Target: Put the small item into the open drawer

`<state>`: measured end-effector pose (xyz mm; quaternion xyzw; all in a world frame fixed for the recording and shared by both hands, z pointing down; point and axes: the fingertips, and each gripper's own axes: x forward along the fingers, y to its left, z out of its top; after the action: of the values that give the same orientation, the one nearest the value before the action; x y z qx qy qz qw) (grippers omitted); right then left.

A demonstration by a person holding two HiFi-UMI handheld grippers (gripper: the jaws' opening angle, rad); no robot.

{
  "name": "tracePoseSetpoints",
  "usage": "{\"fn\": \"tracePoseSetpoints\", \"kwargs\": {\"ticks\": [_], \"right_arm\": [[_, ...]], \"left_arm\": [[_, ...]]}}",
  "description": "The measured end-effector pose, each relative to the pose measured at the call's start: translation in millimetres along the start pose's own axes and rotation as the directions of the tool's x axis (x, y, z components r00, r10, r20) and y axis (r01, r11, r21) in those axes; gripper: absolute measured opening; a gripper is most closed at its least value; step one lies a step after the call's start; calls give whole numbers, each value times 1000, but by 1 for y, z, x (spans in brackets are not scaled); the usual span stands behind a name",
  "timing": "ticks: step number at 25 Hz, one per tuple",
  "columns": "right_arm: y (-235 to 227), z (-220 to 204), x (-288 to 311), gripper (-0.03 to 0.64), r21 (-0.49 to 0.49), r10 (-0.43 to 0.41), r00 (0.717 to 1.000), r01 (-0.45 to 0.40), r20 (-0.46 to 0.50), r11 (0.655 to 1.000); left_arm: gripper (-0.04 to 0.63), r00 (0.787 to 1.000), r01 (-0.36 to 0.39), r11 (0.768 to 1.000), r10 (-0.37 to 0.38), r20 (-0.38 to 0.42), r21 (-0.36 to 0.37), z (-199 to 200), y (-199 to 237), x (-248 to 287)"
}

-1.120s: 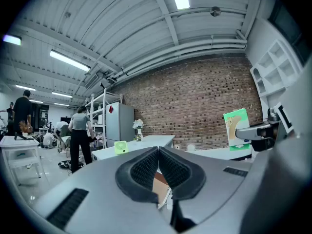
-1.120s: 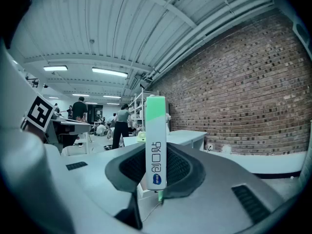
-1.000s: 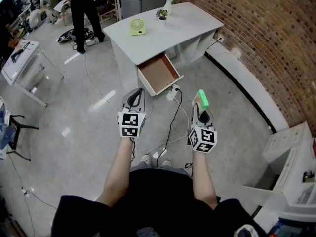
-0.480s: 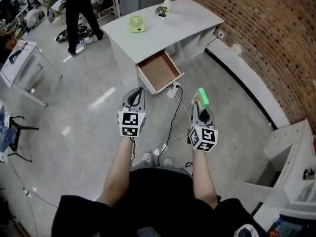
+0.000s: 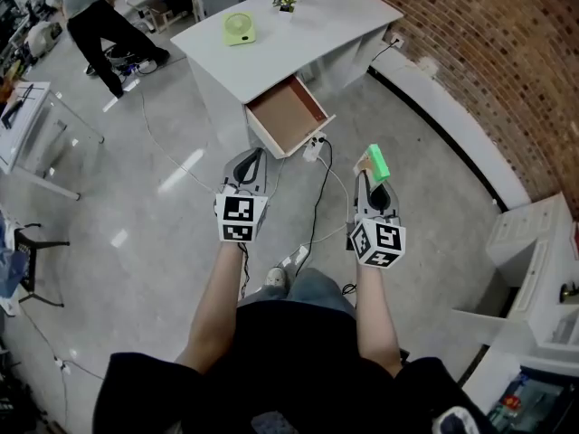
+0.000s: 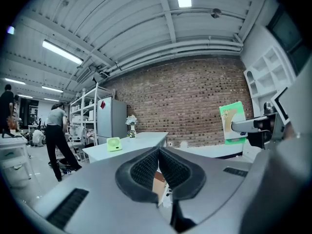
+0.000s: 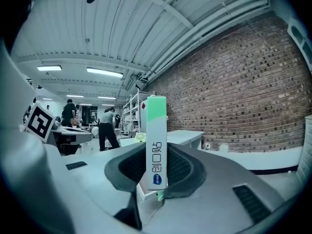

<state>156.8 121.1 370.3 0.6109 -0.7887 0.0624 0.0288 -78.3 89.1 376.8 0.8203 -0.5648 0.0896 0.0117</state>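
A small green and white box (image 5: 374, 164) stands upright between the pads of my right gripper (image 5: 373, 183); the jaws are easing open, and the pads still touch its sides. In the right gripper view the box (image 7: 157, 145) sticks up past the fingertips. My left gripper (image 5: 249, 166) is shut and holds nothing, its pads meeting in the left gripper view (image 6: 158, 156). The open drawer (image 5: 288, 116), brown inside, juts from the white desk (image 5: 308, 39) ahead of both grippers, well beyond their reach. Both grippers hang over the floor.
A green fan (image 5: 239, 29) and a potted plant (image 5: 286, 1) sit on the desk. A power strip with cables (image 5: 315, 150) lies on the floor below the drawer. A person (image 5: 95, 25) walks at the far left. A brick wall and white shelving (image 5: 543, 260) run along the right.
The desk and drawer have shifted up and slightly left in the head view. The person at the back has walked left. Both grippers keep their pose, the box still in the right one.
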Motion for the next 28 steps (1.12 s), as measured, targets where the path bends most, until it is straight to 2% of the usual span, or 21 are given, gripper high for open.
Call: {"fn": "tracePoseSetpoints", "kwargs": {"ticks": [6, 13, 22, 28], "right_arm": [[10, -3, -2, 84, -14, -20, 1000, 20, 2, 1000], [8, 6, 11, 84, -23, -35, 999, 35, 3, 999], [-14, 9, 54, 84, -36, 6, 1000, -5, 9, 999], [-42, 5, 115, 84, -21, 63, 998, -63, -5, 998]], "left_arm": [[23, 999, 40, 999, -40, -10, 2, -10, 1, 5], [23, 999, 52, 998, -52, -6, -21, -9, 8, 17], [23, 1000, 17, 1000, -16, 7, -26, -3, 12, 60], [23, 999, -38, 999, 37, -25, -23, -8, 16, 108]]}}
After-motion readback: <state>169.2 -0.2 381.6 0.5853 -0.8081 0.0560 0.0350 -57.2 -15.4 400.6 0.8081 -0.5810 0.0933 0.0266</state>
